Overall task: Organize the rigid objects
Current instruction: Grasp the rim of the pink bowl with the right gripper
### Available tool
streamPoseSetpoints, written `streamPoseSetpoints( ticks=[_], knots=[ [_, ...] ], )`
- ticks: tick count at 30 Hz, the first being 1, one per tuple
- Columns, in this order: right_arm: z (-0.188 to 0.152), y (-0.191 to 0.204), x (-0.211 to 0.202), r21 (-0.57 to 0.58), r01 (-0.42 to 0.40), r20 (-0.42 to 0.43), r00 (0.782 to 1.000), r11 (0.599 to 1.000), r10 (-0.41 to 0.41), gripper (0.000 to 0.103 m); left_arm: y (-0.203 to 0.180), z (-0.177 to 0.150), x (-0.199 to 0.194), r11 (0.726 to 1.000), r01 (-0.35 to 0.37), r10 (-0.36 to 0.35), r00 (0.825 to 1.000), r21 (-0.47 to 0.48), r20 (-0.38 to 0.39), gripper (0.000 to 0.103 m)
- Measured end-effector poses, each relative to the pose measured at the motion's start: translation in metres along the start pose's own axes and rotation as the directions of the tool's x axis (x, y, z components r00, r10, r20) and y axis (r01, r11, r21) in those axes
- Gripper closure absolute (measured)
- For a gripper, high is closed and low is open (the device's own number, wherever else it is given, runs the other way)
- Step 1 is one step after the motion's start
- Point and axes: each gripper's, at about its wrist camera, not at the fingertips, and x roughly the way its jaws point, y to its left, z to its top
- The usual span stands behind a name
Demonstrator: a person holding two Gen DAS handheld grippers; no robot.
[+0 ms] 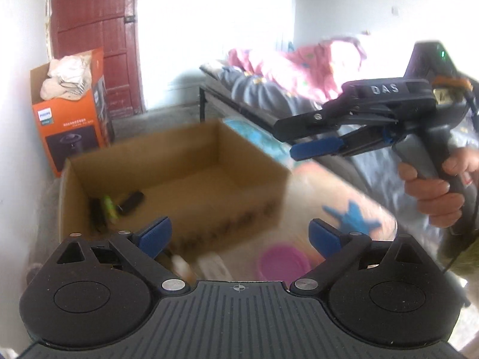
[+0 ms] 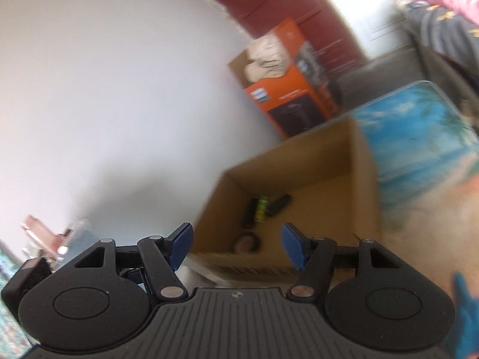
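An open cardboard box (image 1: 239, 161) stands on a table with a beach-print cover. In its left corner lie a green cylinder (image 1: 110, 208) and dark objects (image 1: 131, 202), also seen as the green cylinder (image 2: 261, 208) in the right wrist view. My left gripper (image 1: 239, 234) hangs open and empty in front of the box. My right gripper (image 2: 236, 243) is open and empty too, over the box's near wall (image 2: 254, 264). The right gripper (image 1: 302, 140) also shows from the side in the left wrist view, held by a hand (image 1: 434, 191).
A pink round lid or bowl (image 1: 283, 261) and pale blurred items (image 1: 209, 264) lie on the table near the box. An orange carton (image 1: 74, 119) with cloth stands by a red door (image 1: 95, 30). A bed with pink bedding (image 1: 299, 68) is at the right.
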Motion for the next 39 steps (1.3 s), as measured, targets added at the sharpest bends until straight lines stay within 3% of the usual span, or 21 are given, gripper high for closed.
streamPoseSetpoints(
  ticks=[5, 10, 14, 15, 17, 19, 22, 29, 32, 39],
  knots=[
    [-0.05, -0.028, 0.014, 0.002, 0.171, -0.047, 0.984, 0.985, -0.17, 0.035, -0.034, -0.037, 0.039, 1.0, 0.019, -0.019, 0.995, -0.004, -0.096, 0.004],
    [-0.081, -0.042, 0.029, -0.022, 0.263, -0.109, 0.958, 0.964, -0.264, 0.035, -0.049, -0.052, 0.072, 0.999, -0.01, 0.015, 0.987, 0.034, -0.162, 0.009],
    [-0.091, -0.045, 0.034, -0.04, 0.266, -0.1, 0.958, 0.963, -0.269, 0.039, -0.059, -0.053, 0.082, 0.996, -0.062, 0.071, 0.984, 0.062, -0.163, 0.015],
    [-0.091, -0.046, 0.034, -0.043, 0.266, -0.101, 0.958, 0.963, -0.269, 0.04, -0.06, -0.053, 0.087, 0.995, -0.077, 0.088, 0.983, 0.069, -0.164, 0.02],
    [-0.09, -0.048, 0.038, -0.054, 0.269, -0.105, 0.956, 0.962, -0.274, 0.049, -0.059, -0.056, 0.088, 0.993, -0.094, 0.106, 0.98, 0.073, -0.169, 0.025],
    [-0.091, -0.05, 0.042, -0.064, 0.263, -0.115, 0.956, 0.963, -0.269, 0.051, -0.059, -0.056, 0.092, 0.993, -0.101, 0.111, 0.98, 0.065, -0.167, 0.031],
    [-0.092, -0.054, 0.047, -0.071, 0.246, -0.13, 0.959, 0.967, -0.254, 0.065, -0.058, -0.057, 0.098, 0.994, -0.096, 0.103, 0.979, 0.047, -0.177, 0.039],
    [-0.1, -0.052, 0.04, -0.096, 0.229, -0.142, 0.96, 0.969, -0.241, 0.069, -0.065, -0.062, 0.09, 0.995, -0.064, 0.076, 0.979, 0.07, -0.186, 0.038],
    [-0.103, -0.05, 0.037, -0.11, 0.231, -0.133, 0.961, 0.967, -0.244, 0.07, -0.07, -0.062, 0.095, 0.993, -0.078, 0.093, 0.979, 0.087, -0.182, 0.031],
    [-0.104, -0.044, 0.037, -0.142, 0.257, -0.122, 0.954, 0.956, -0.274, 0.071, -0.07, -0.06, 0.102, 0.994, -0.075, 0.088, 0.981, 0.079, -0.174, 0.034]
  ],
)
